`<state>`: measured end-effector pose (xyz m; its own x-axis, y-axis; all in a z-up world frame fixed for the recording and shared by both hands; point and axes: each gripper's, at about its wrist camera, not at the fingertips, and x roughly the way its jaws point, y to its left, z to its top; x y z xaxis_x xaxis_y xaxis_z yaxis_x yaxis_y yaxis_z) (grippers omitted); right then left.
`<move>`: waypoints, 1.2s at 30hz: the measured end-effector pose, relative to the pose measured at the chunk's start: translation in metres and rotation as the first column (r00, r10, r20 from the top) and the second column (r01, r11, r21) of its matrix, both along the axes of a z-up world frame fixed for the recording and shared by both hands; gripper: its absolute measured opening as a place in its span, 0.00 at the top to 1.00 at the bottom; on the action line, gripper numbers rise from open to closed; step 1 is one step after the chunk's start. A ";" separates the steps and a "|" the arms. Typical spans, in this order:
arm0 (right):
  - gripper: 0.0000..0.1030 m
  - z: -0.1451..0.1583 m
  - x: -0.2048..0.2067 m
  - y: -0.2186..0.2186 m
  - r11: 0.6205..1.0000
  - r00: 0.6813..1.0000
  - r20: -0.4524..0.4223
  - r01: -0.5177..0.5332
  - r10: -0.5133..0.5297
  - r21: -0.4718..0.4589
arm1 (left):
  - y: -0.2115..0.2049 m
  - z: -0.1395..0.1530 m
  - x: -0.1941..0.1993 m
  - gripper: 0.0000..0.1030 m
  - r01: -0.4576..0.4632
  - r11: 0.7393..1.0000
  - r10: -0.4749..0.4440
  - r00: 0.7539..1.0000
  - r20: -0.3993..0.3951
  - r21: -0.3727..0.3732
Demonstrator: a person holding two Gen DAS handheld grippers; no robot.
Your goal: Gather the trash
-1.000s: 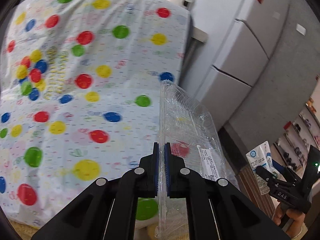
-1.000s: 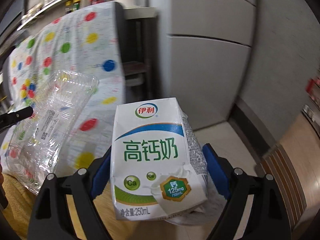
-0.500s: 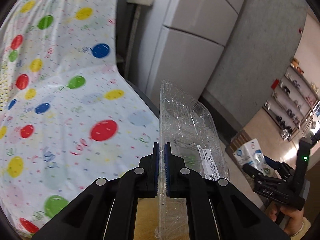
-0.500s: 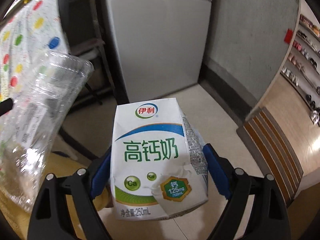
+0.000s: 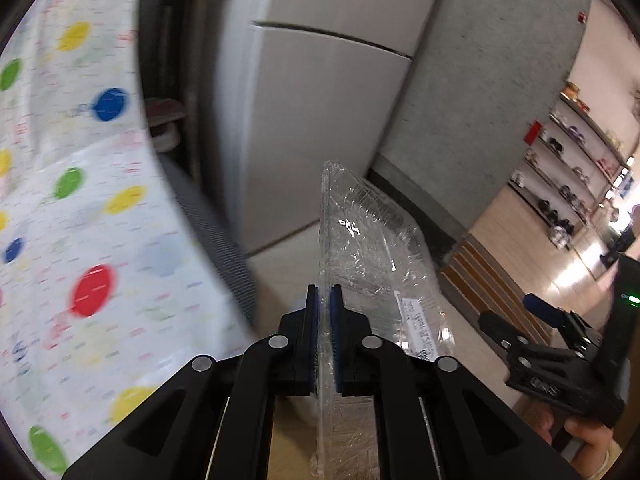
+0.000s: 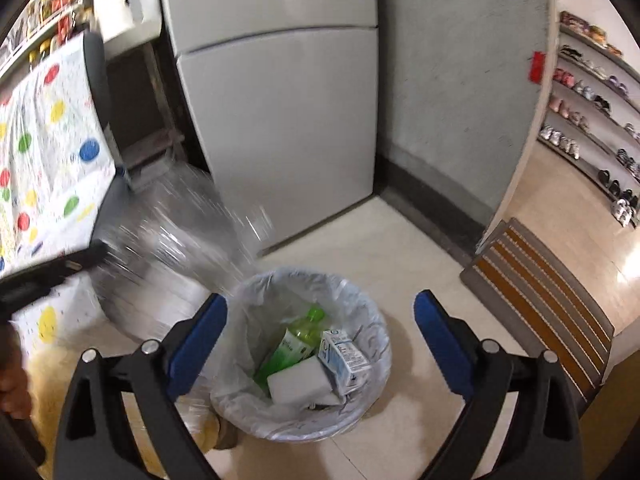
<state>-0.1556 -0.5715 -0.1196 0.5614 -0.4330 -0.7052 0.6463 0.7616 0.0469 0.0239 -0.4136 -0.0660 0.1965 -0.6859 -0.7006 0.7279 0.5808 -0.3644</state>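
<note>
My left gripper [image 5: 324, 300] is shut on the edge of a clear plastic food tray [image 5: 368, 240] and holds it upright in the air; the tray also shows blurred in the right wrist view [image 6: 172, 224]. My right gripper [image 6: 320, 320] is open and empty, above a trash bin [image 6: 356, 292] lined with a white bag. In the bin lie the milk carton [image 6: 344, 356], a green bottle [image 6: 296, 340] and a white block [image 6: 298, 386]. The right gripper also shows in the left wrist view [image 5: 532, 316], low at the right.
A grey fridge [image 6: 280, 120] stands behind the bin. A table with a polka-dot cloth [image 5: 60, 220] is at the left. A striped doormat [image 6: 540, 292] lies at the right, with shoe shelves [image 6: 592, 92] beyond.
My right gripper has opened and the milk carton has dropped into the bin. Both grippers have swung right, away from the table; the left still holds the tray.
</note>
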 end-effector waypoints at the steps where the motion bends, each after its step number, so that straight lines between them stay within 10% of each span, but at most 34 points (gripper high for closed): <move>1: 0.10 0.004 -0.005 -0.001 1.000 1.000 0.010 0.007 -0.007 -0.008 | -0.009 -0.003 0.002 0.76 0.015 1.000 -0.015 1.000 -0.021 0.002; 2: 0.10 0.007 -0.009 -0.003 1.000 1.000 0.015 0.007 -0.007 -0.011 | -0.015 -0.006 0.003 0.61 0.017 1.000 -0.017 0.999 -0.035 0.005; 9: 0.10 0.024 -0.019 0.024 0.998 1.000 0.018 -0.024 0.025 -0.059 | 0.003 0.004 -0.002 0.50 0.000 1.000 0.000 0.999 0.038 0.015; 16: 0.06 0.034 -0.019 0.066 0.996 0.998 -0.017 -0.063 0.062 -0.063 | 0.065 0.027 -0.001 0.13 -0.063 0.997 0.058 0.991 0.121 0.035; 36: 0.06 0.073 -0.036 0.149 0.991 0.994 -0.102 -0.044 0.031 -0.125 | 0.158 0.076 -0.039 0.06 -0.133 0.980 0.097 0.968 0.230 0.146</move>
<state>-0.1912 -0.4224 -0.0467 0.5083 -0.5029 -0.6991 0.6140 0.7808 -0.1152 -0.0153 -0.2560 0.0095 0.4295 -0.5329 -0.7290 0.7047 0.7026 -0.0985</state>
